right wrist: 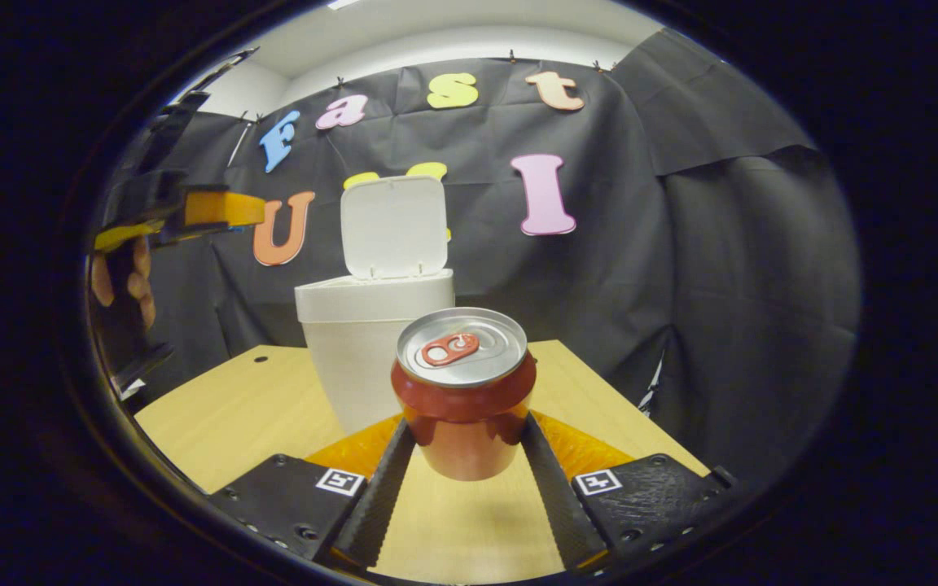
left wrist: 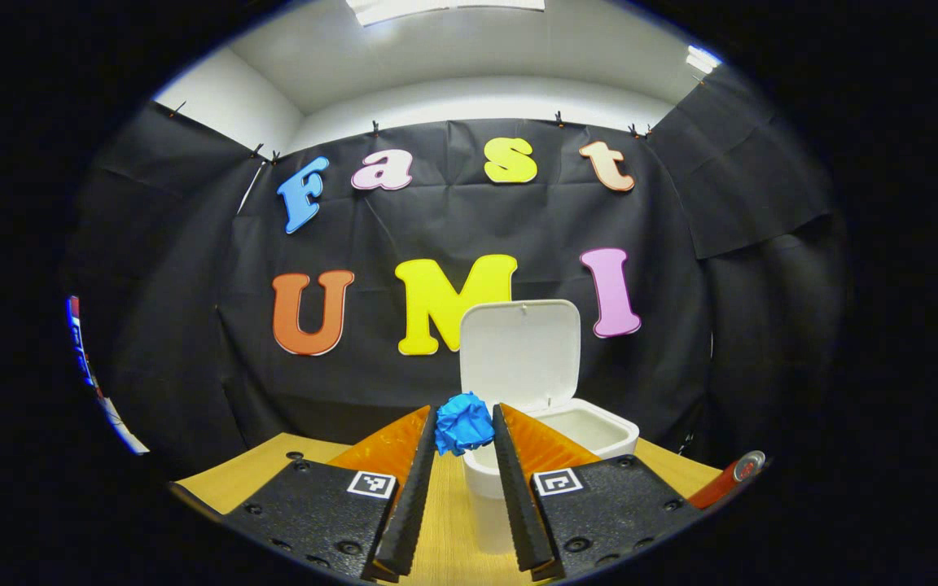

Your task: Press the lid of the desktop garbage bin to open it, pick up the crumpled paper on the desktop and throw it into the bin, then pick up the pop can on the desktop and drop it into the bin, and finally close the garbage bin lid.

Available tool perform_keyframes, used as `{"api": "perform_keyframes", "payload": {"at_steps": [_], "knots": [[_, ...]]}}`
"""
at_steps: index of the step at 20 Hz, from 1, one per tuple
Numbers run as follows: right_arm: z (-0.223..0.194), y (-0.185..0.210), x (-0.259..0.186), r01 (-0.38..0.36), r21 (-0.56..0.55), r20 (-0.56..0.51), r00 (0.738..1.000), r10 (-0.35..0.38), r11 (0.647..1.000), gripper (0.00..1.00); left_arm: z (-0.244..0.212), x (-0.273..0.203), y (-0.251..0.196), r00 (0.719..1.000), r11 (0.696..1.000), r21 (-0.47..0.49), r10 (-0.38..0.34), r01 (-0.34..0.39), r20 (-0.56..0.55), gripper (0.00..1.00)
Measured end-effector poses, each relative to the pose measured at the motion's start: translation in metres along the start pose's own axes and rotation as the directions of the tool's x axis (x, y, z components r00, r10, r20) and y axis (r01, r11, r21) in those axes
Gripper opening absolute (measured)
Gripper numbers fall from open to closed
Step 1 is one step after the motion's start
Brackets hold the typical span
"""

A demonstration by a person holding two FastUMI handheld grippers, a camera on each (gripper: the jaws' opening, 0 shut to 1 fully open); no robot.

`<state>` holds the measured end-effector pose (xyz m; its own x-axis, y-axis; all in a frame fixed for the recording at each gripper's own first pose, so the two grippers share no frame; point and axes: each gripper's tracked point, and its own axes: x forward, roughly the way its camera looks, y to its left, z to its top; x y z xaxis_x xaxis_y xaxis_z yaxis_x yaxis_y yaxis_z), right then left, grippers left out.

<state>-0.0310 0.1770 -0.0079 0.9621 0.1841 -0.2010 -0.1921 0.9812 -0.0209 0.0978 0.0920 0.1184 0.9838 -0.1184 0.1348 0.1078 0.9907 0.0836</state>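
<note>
Your left claw (left wrist: pixel 464 423) grips the paper (left wrist: pixel 463 422) before the open bin (left wrist: pixel 554 435); right claw (right wrist: pixel 464 435) grips the can (right wrist: pixel 463 391) above the desk (right wrist: pixel 225 415)

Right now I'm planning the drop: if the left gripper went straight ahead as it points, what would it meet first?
Probably the bin's raised lid: the left gripper, shut on the blue crumpled paper, points over the open bin toward it. Depth is unclear, so that is a guess.
</note>
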Motion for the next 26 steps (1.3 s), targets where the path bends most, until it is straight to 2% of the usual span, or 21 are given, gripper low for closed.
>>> {"api": "perform_keyframes", "payload": {"at_steps": [2, 3, 4, 7, 11, 15, 16, 17, 18, 20, 21, 22, 23, 25, 26], "knots": [[0.001, -0.002, 0.001, 0.004, -0.001, 0.004, 1.000, -0.004, 1.000, 0.78, 0.004, 0.025, -0.024, 0.994, 0.995, -0.004, -0.097, 0.097, 0.046, 0.48], [0.002, -0.004, 0.001, 0.007, 0.000, 0.008, 1.000, -0.007, 1.000, 0.78, 0.000, 0.037, -0.040, 0.986, 0.987, -0.014, -0.159, 0.160, 0.045, 0.48], [0.003, -0.004, 0.002, 0.007, 0.001, 0.010, 1.000, -0.007, 1.000, 0.79, -0.006, 0.046, -0.049, 0.981, 0.981, -0.022, -0.190, 0.191, 0.036, 0.48], [0.001, -0.008, 0.004, 0.014, 0.027, -0.002, 1.000, -0.014, 1.000, 0.78, -0.029, 0.070, -0.052, 0.986, 0.984, -0.075, -0.165, 0.164, 0.006, 0.52], [0.005, -0.014, 0.002, 0.024, 0.023, 0.009, 1.000, -0.024, 0.999, 0.79, -0.077, 0.093, -0.062, 0.980, 0.977, -0.159, -0.161, 0.142, -0.115, 0.51], [0.008, -0.019, 0.005, 0.027, 0.040, 0.016, 1.000, -0.027, 0.999, 0.79, -0.105, 0.096, -0.049, 0.977, 0.986, -0.132, -0.128, 0.106, -0.170, 0.51], [0.006, -0.018, 0.006, 0.025, 0.043, 0.009, 1.000, -0.026, 0.999, 0.78, -0.100, 0.095, -0.045, 0.984, 0.992, -0.082, -0.110, 0.099, -0.141, 0.51], [0.005, -0.019, 0.006, 0.027, 0.044, 0.002, 1.000, -0.027, 0.999, 0.78, -0.100, 0.098, -0.045, 0.984, 0.991, -0.073, -0.117, 0.108, -0.137, 0.51], [0.003, -0.020, 0.008, 0.031, 0.043, -0.003, 1.000, -0.031, 0.999, 0.78, -0.097, 0.096, -0.045, 0.985, 0.991, -0.077, -0.119, 0.110, -0.127, 0.46], [0.005, -0.022, 0.007, 0.037, 0.043, -0.001, 0.999, -0.037, 0.998, 0.78, -0.104, 0.098, -0.044, 0.984, 0.988, -0.101, -0.125, 0.113, -0.124, 0.60], [0.007, -0.023, 0.006, 0.039, 0.044, 0.004, 0.999, -0.040, 0.998, 0.78, -0.106, 0.098, -0.045, 0.982, 0.982, -0.150, -0.132, 0.112, -0.136, 0.55], [0.008, -0.022, 0.005, 0.039, 0.043, 0.008, 0.999, -0.040, 0.998, 0.78, -0.105, 0.099, -0.043, 0.982, 0.986, -0.131, -0.124, 0.106, -0.143, 0.60], [0.008, -0.021, 0.004, 0.038, 0.039, 0.011, 0.999, -0.039, 0.999, 0.78, -0.104, 0.100, -0.034, 0.986, 0.989, -0.129, -0.089, 0.071, -0.138, 0.74], [0.007, -0.021, 0.004, 0.040, 0.031, 0.011, 0.999, -0.040, 0.999, 0.78, -0.106, 0.098, -0.036, 0.986, 0.990, -0.125, -0.084, 0.067, -0.142, 0.93], [0.006, -0.022, 0.005, 0.042, 0.032, 0.009, 0.999, -0.043, 0.999, 0.78, -0.106, 0.098, -0.038, 0.985, 0.989, -0.128, -0.093, 0.075, -0.143, 0.92]]}}
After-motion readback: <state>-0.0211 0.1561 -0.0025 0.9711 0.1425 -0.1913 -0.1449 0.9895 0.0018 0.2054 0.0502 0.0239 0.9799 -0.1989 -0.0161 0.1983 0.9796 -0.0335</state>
